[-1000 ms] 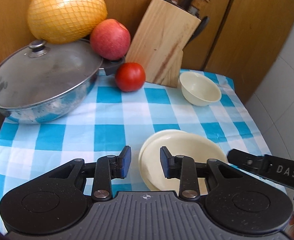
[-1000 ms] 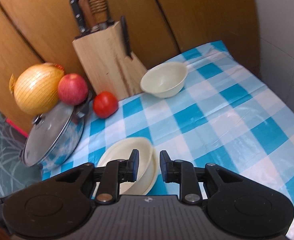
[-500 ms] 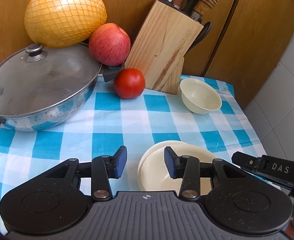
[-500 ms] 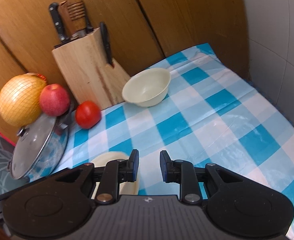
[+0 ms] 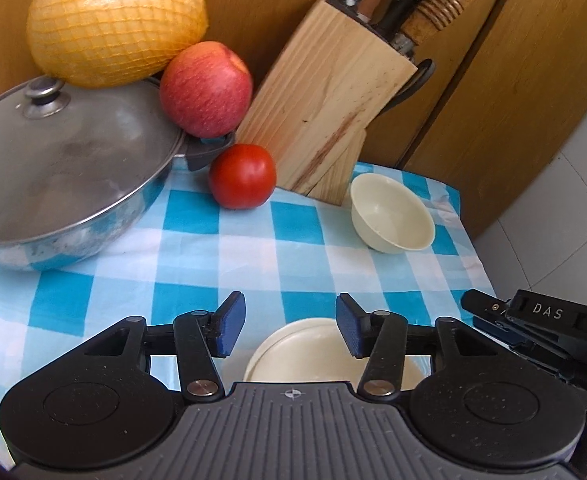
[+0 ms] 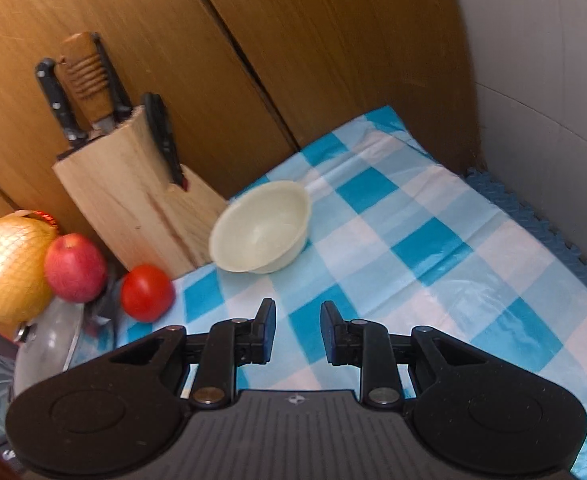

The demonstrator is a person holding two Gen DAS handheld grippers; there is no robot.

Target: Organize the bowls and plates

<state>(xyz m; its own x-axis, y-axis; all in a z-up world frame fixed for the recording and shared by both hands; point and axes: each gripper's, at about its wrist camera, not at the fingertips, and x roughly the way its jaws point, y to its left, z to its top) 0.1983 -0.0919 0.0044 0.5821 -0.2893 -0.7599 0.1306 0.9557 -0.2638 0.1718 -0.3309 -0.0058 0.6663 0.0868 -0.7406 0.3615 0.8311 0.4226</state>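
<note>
**Both grippers empty over the checked cloth; plates stacked near, bowl far**

Left gripper: jaws apart, and they have just been opening wider. Nothing sits between the blue pads. Through the gap and below it shows the stack of cream plates, two rims visible, lying flat on the blue-and-white checked tablecloth. The pads hang above the stack; no contact seen.

Right gripper: jaws a narrow gap apart, not together, nothing between them, only bare cloth under the tips. In the left wrist view this gripper shows at 3 o'clock as a black arm at the table's edge.

Cream bowl: upright, empty, on the cloth toward the back. From the right gripper it lies at about 11 o'clock, well apart from the fingertips. From the left gripper it lies at about 1 o'clock. It stands just beside the foot of the wooden knife block; whether they touch I cannot tell.

Other items, left wrist view: red tomato at 12 o'clock, just beside the block's base. Lidded steel pan at 10 o'clock. An apple rests at the pan's handle, and a netted pomelo sits behind the lid. Wooden panels back the table.
</note>
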